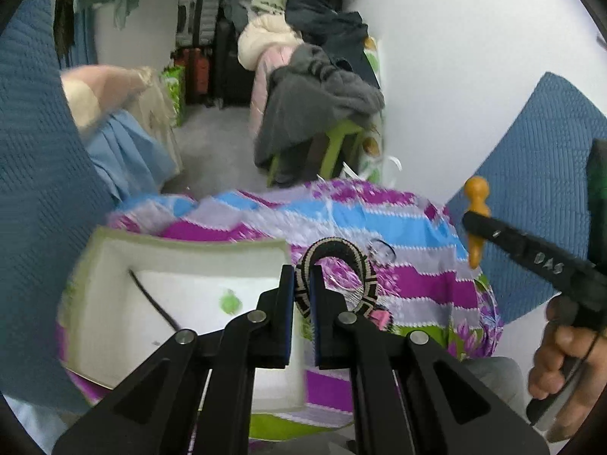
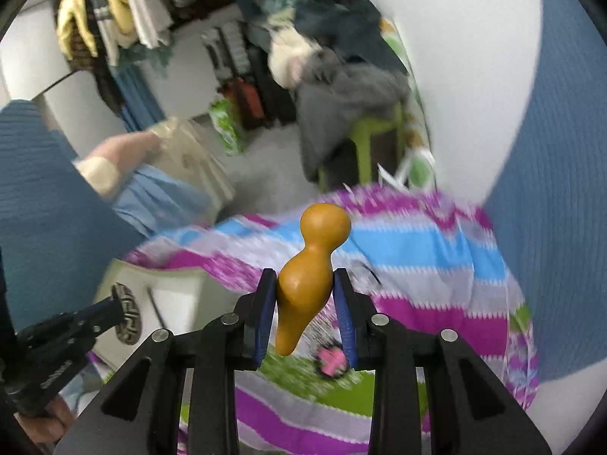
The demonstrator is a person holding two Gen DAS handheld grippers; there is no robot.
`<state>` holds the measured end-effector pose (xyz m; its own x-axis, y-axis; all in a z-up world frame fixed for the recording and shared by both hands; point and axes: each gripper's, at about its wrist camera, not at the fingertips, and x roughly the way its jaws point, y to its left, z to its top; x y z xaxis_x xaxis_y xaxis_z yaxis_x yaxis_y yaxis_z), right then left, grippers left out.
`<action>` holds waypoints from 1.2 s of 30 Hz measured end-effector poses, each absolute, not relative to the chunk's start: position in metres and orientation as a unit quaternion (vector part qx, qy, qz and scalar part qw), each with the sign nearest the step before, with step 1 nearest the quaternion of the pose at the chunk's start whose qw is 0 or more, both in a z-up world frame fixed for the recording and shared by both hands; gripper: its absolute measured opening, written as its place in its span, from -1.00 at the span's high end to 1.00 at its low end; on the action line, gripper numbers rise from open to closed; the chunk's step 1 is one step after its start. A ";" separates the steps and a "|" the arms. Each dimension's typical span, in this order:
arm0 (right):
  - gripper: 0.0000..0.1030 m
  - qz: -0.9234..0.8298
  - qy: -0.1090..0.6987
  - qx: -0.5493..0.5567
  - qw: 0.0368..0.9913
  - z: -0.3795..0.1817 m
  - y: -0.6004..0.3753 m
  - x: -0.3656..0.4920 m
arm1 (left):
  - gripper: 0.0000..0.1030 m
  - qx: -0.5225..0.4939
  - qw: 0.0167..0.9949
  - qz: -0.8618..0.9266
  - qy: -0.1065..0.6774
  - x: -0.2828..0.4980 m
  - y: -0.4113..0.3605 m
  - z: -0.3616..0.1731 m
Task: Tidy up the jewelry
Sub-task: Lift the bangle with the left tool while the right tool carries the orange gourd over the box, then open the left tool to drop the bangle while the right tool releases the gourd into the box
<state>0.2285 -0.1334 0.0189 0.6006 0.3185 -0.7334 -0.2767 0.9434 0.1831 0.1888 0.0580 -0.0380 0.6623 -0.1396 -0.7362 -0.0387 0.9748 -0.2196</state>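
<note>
A surface is being covered by a striped purple, blue and grey floral cloth, on which a white tray is lying.

striped floral cloth, green stool under piled clothes, suitcases

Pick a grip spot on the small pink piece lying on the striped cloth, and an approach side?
Small pink piece lies flat and low on the striped cloth, so probably come from straight above, tongs astride its narrow sides. It is blurred; finer shape is unclear.
</note>
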 end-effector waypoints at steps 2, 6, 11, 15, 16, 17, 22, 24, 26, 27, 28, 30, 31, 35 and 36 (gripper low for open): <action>0.46 0.179 0.406 0.023 0.896 0.032 -0.116 0.225 | 0.86 -0.111 0.907 -0.027 0.405 0.185 0.073 -0.025; 0.46 0.200 0.402 0.009 0.894 0.038 -0.079 0.214 | 0.86 -0.107 0.911 -0.018 0.398 0.174 0.101 -0.016; 0.46 0.238 0.426 -0.013 0.873 0.014 -0.025 0.198 | 0.86 -0.100 0.903 0.002 0.419 0.164 0.133 -0.038; 0.46 0.261 0.455 -0.038 0.850 -0.021 0.013 0.179 | 0.86 -0.115 0.888 0.022 0.445 0.155 0.159 -0.072; 0.46 0.266 0.461 -0.047 0.845 -0.030 0.022 0.174 | 0.86 -0.120 0.885 0.023 0.450 0.154 0.163 -0.079; 0.46 0.272 0.466 -0.061 0.840 -0.041 0.033 0.168 | 0.86 -0.126 0.880 0.025 0.457 0.152 0.168 -0.090; 0.46 0.282 0.491 -0.082 0.820 -0.076 0.055 0.152 | 0.86 -0.139 0.863 0.028 0.485 0.141 0.178 -0.127; 0.45 0.280 0.497 -0.086 0.817 -0.084 0.059 0.150 | 0.86 -0.144 0.858 0.028 0.492 0.140 0.181 -0.135; 0.45 0.283 0.501 -0.083 0.814 -0.087 0.060 0.150 | 0.86 -0.144 0.857 0.030 0.494 0.138 0.182 -0.138; 0.45 0.286 0.501 -0.082 0.813 -0.086 0.060 0.151 | 0.85 -0.144 0.857 0.033 0.494 0.137 0.183 -0.138; 0.41 0.290 0.500 -0.079 0.812 -0.084 0.059 0.152 | 0.85 -0.145 0.856 0.035 0.496 0.138 0.182 -0.136; 0.25 0.297 0.494 -0.071 0.814 -0.078 0.055 0.154 | 0.82 -0.153 0.855 0.034 0.494 0.138 0.185 -0.134; 0.25 0.300 0.489 -0.069 0.816 -0.074 0.052 0.154 | 0.77 -0.154 0.855 0.035 0.494 0.139 0.186 -0.132; 0.22 0.312 0.461 -0.058 0.829 -0.048 0.038 0.150 | 0.05 -0.160 0.864 0.039 0.476 0.134 0.185 -0.119; 0.22 0.315 0.451 -0.053 0.833 -0.040 0.032 0.149 | 0.04 -0.159 0.867 0.038 0.471 0.133 0.182 -0.115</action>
<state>0.1487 0.0320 -0.0402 0.3948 0.4775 -0.7849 -0.5731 0.7957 0.1958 0.1329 0.1821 -0.1153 0.5536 -0.0833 -0.8286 -0.2160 0.9466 -0.2394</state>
